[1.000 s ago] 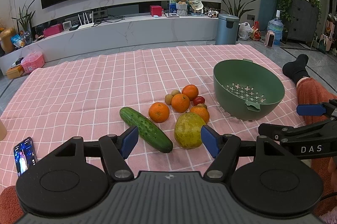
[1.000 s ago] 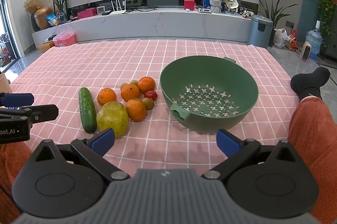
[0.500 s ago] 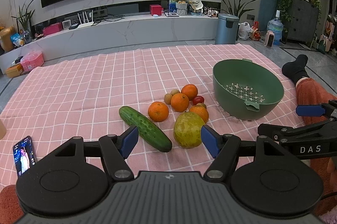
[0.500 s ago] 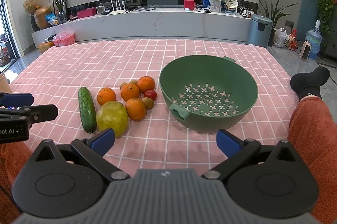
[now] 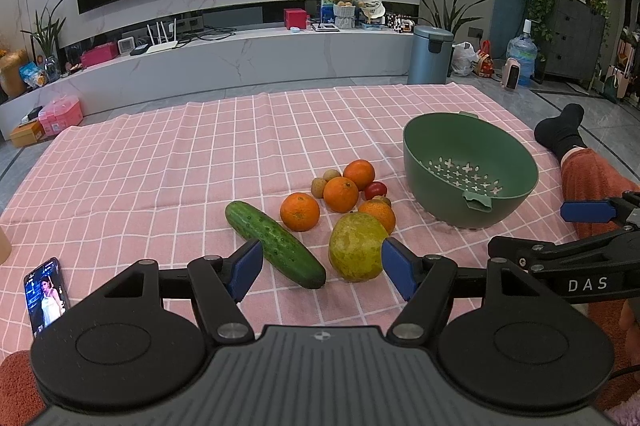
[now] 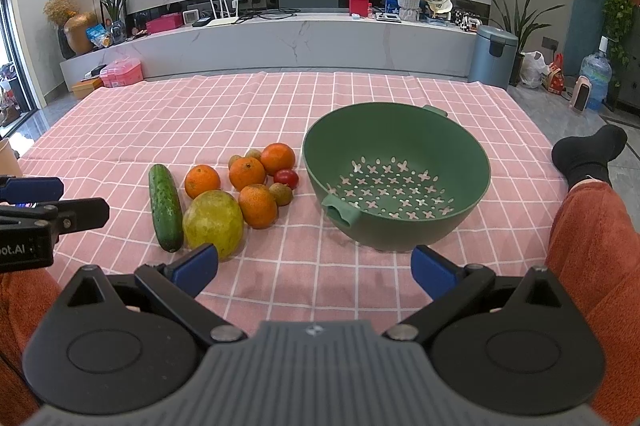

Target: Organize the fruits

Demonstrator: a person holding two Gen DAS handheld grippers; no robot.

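On the pink checked cloth [image 5: 160, 177] lie a cucumber [image 5: 276, 244], a large yellow-green fruit [image 5: 357, 247], several oranges [image 5: 300, 211], a small red fruit [image 5: 375, 189] and small brown fruits [image 5: 319, 186]. An empty green colander bowl [image 5: 472, 171] stands to their right. My left gripper [image 5: 322, 270] is open, just short of the cucumber and the yellow-green fruit. My right gripper [image 6: 314, 266] is open and empty, in front of the bowl [image 6: 396, 173] and the yellow-green fruit [image 6: 213, 224]. The cucumber [image 6: 165, 205] lies leftmost in the right wrist view.
A phone [image 5: 44, 296] lies on the cloth at the near left. A person's leg in orange trousers and a black sock [image 6: 588, 153] rests at the right edge. A long white cabinet [image 5: 240, 57] and a bin [image 5: 430, 55] stand beyond the cloth.
The left gripper has drawn back very slightly; the fruits sit a touch higher in its view. The right gripper has barely moved.
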